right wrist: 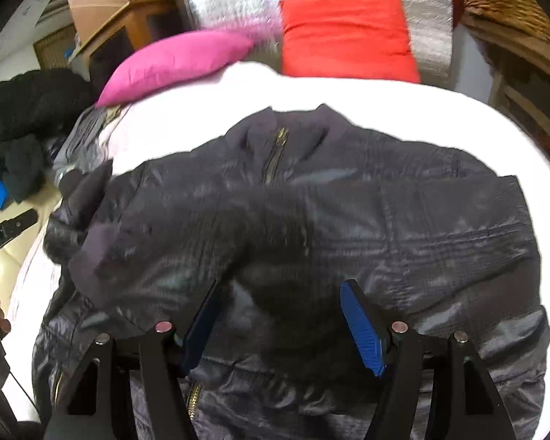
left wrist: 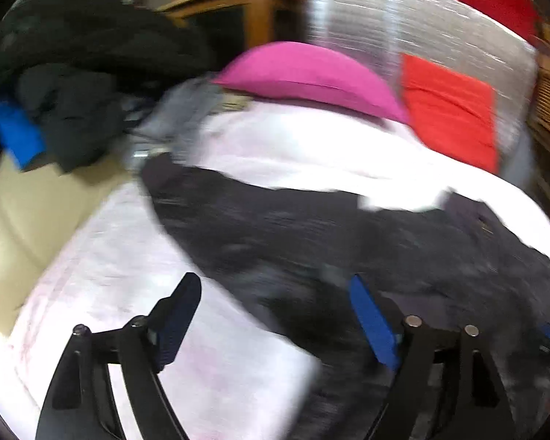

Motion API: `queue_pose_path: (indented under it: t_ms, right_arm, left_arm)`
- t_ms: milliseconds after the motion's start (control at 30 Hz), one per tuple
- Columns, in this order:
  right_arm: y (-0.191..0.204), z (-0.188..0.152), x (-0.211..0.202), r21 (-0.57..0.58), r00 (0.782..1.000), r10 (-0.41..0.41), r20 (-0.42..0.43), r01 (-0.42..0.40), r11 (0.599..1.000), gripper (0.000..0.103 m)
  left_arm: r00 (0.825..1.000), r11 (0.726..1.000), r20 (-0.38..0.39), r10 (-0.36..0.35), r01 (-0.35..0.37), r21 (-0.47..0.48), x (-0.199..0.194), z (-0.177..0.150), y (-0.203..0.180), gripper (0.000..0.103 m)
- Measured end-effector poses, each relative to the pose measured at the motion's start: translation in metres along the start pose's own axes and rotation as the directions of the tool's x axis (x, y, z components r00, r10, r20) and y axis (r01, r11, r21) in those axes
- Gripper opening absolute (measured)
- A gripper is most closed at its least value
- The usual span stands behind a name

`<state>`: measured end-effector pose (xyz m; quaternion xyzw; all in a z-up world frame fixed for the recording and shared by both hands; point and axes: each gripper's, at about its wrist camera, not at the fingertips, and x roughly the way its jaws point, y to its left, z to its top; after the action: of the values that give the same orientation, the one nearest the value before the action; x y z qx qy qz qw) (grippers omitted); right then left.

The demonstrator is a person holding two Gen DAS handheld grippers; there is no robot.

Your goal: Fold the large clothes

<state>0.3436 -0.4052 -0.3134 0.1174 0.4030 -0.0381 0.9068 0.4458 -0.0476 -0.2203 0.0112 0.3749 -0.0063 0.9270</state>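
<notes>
Jacket: the dark quilted jacket (right wrist: 311, 227) lies spread front-up on the white bed cover (right wrist: 403, 110), filling the centre and lower part of the right wrist view; its collar and zip point to the top of the frame.
Sleeve: one sleeve (right wrist: 135, 234) is laid across the chest at centre left, its cuff toward the left edge.
Right gripper: your right gripper (right wrist: 278, 315) hangs over the lower body of the jacket, fingers spread, nothing between them.
Left gripper: your left gripper (left wrist: 275, 322) is at the bottom of the left wrist view, fingers spread and empty, astride the jacket's edge where it meets the cover. That view is motion-blurred.
Step in hand: judged as mid-fold; one sleeve is in, and the other side, at centre right, appears unfolded.
Next move: choose a firm grasp point on the right side or hem, close on a thick fold, lift it clear, then lay it over without dragging the slippery shell.
Surroundings: pink pillow (right wrist: 176, 62) and red pillow (right wrist: 348, 36) beyond the collar; dark clothes pile (right wrist: 25, 124) at upper left.
</notes>
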Motion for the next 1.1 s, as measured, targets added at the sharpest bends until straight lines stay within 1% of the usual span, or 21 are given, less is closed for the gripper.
queue_pose_path:
  t_ms: [33,100,233,267,333,367,433,533,567,600,633,667,700,733,767,833,867,933,967,1033,1100]
  right_arm:
    - [0.0,0.001,-0.002,-0.007,1.0,-0.011,0.008,0.011,1.0,0.071]
    - [0.001,0.001,-0.001,-0.019,0.999,-0.033,0.011,0.033,0.999,0.071]
    - [0.0,0.001,-0.002,-0.009,1.0,-0.016,0.002,0.016,1.0,0.071]
    - [0.0,0.0,-0.002,-0.007,1.0,-0.012,-0.001,0.012,1.0,0.071]
    - [-0.002,-0.001,-0.002,-0.001,1.0,-0.003,0.001,0.003,1.0,0.071]
    - [-0.003,-0.001,0.0,0.0,1.0,0.001,0.002,-0.001,1.0,0.071]
    - [-0.005,-0.002,0.0,0.003,1.0,0.007,0.002,-0.007,1.0,0.071]
    - [-0.005,-0.002,0.003,0.011,1.0,0.022,-0.01,-0.022,1.0,0.071]
    - [-0.004,-0.003,0.005,0.009,1.0,0.024,-0.016,-0.024,1.0,0.071]
    - [-0.003,-0.003,0.005,0.005,1.0,0.024,-0.018,-0.024,1.0,0.071]
    - [-0.001,-0.003,0.006,-0.002,1.0,0.023,-0.018,-0.023,1.0,0.071]
    - [0.0,-0.004,0.007,-0.008,1.0,0.02,-0.018,-0.021,1.0,0.071]
    - [0.0,-0.004,0.007,-0.01,1.0,0.021,-0.018,-0.021,1.0,0.071]
    - [0.001,-0.004,0.007,-0.011,1.0,0.022,-0.018,-0.022,1.0,0.071]
    - [0.001,-0.003,0.007,-0.011,1.0,0.023,-0.017,-0.023,1.0,0.071]
    - [0.0,-0.002,0.005,-0.009,1.0,0.021,-0.01,-0.021,1.0,0.071]
    - [-0.001,-0.002,0.003,-0.004,1.0,0.019,-0.004,-0.019,1.0,0.071]
    - [-0.005,0.0,-0.001,0.011,1.0,0.019,0.009,-0.019,1.0,0.071]
    - [-0.008,0.001,-0.004,0.023,1.0,0.016,0.016,-0.017,1.0,0.071]
    - [-0.015,0.004,-0.009,0.052,1.0,0.01,0.028,-0.012,0.999,0.071]
    - [-0.025,0.006,-0.013,0.091,0.999,0.011,0.034,-0.014,0.996,0.071]
  left_arm:
    - [0.999,0.999,-0.012,0.031,-0.031,-0.022,0.008,0.002,0.01,0.085]
    - [0.997,0.996,-0.072,0.037,-0.042,-0.073,0.025,0.004,0.027,0.086]
    - [0.981,0.972,-0.186,-0.052,0.007,-0.236,0.061,0.003,0.055,0.086]
    - [0.973,0.958,-0.214,-0.086,0.022,-0.286,0.07,0.002,0.061,0.086]
    - [0.948,0.912,-0.261,-0.185,0.067,-0.405,0.09,0.001,0.072,0.086]
    - [0.942,0.897,-0.266,-0.204,0.071,-0.436,0.095,0.001,0.073,0.086]
    - [0.936,0.854,-0.245,-0.255,0.099,-0.512,0.106,0.001,0.078,0.086]
    - [0.916,0.803,-0.236,-0.325,0.135,-0.581,0.12,-0.004,0.081,0.083]
    - [0.911,0.785,-0.228,-0.343,0.145,-0.603,0.124,-0.006,0.082,0.068]
    - [0.907,0.77,-0.223,-0.358,0.152,-0.62,0.13,-0.008,0.081,0.046]
    - [0.904,0.765,-0.221,-0.366,0.156,-0.625,0.131,-0.008,0.079,0.036]
    - [0.907,0.767,-0.214,-0.362,0.16,-0.621,0.132,-0.007,0.079,0.023]
    - [0.918,0.781,-0.202,-0.341,0.156,-0.605,0.129,-0.004,0.075,0.014]
    - [0.928,0.796,-0.193,-0.319,0.152,-0.587,0.126,-0.001,0.072,0.01]
    - [0.945,0.825,-0.17,-0.28,0.147,-0.545,0.118,0.004,0.065,0.008]
    - [0.964,0.862,-0.122,-0.235,0.149,-0.484,0.101,0.012,0.054,0.006]
    - [0.974,0.89,-0.078,-0.212,0.16,-0.427,0.086,0.019,0.042,0.006]
    - [0.982,0.928,-0.018,-0.186,0.17,-0.331,0.062,0.027,0.021,0.006]
    - [0.985,0.953,0.024,-0.17,0.171,-0.252,0.045,0.03,0.002,0.006]
    - [0.984,0.976,0.07,-0.162,0.17,-0.134,0.023,0.029,-0.026,0.006]
    - [0.976,0.98,0.094,-0.197,0.196,0.014,0.001,0.019,-0.068,0.006]
